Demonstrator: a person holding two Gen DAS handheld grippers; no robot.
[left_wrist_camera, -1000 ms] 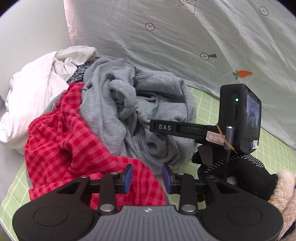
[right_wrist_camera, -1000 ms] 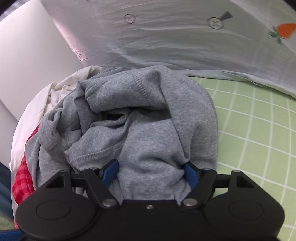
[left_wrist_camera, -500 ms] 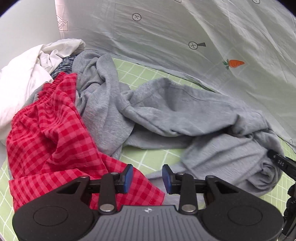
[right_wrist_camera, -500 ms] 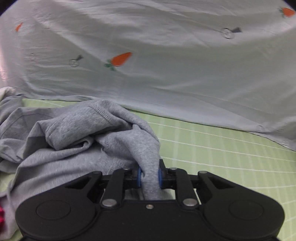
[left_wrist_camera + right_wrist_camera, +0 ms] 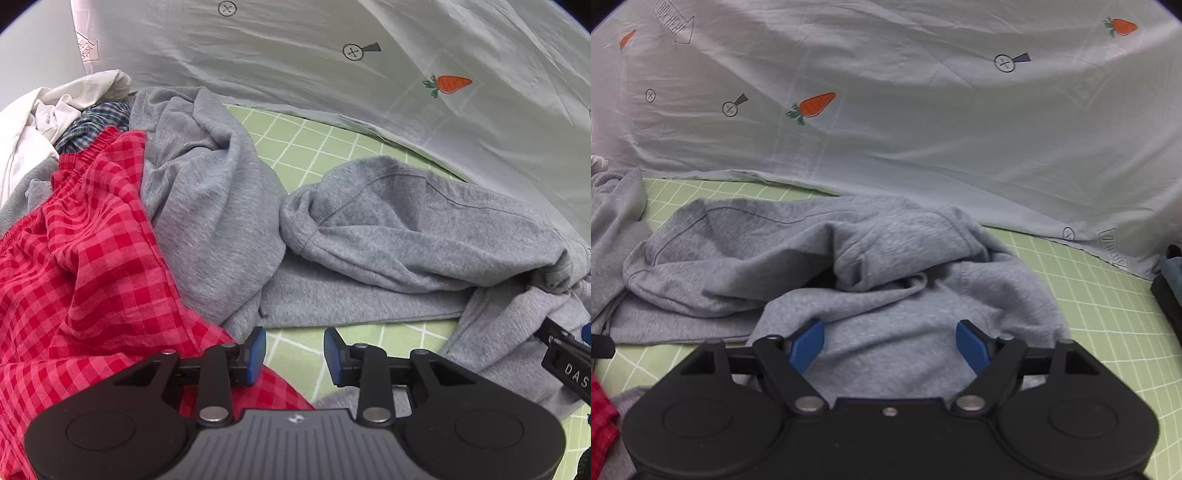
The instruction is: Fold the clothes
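Note:
A grey sweatshirt (image 5: 424, 236) lies crumpled and stretched across the green grid mat (image 5: 314, 144), its left part still against the clothes pile. It also fills the middle of the right wrist view (image 5: 871, 258). My right gripper (image 5: 890, 345) is open, its blue pads spread wide over a bunched fold of the sweatshirt without gripping it. My left gripper (image 5: 294, 354) is open and empty, low over the mat between the sweatshirt and a red checked garment (image 5: 85, 258).
The pile at the left holds the red checked garment, a dark plaid piece (image 5: 92, 122) and white cloth (image 5: 40, 122). A pale sheet with carrot prints (image 5: 923, 122) hangs behind the mat. A dark object (image 5: 1171, 284) sits at the mat's right edge.
My right gripper shut on the grey sweatshirt, dragged it to the right out of the pile, and has now opened and let it go. My left gripper stayed open.

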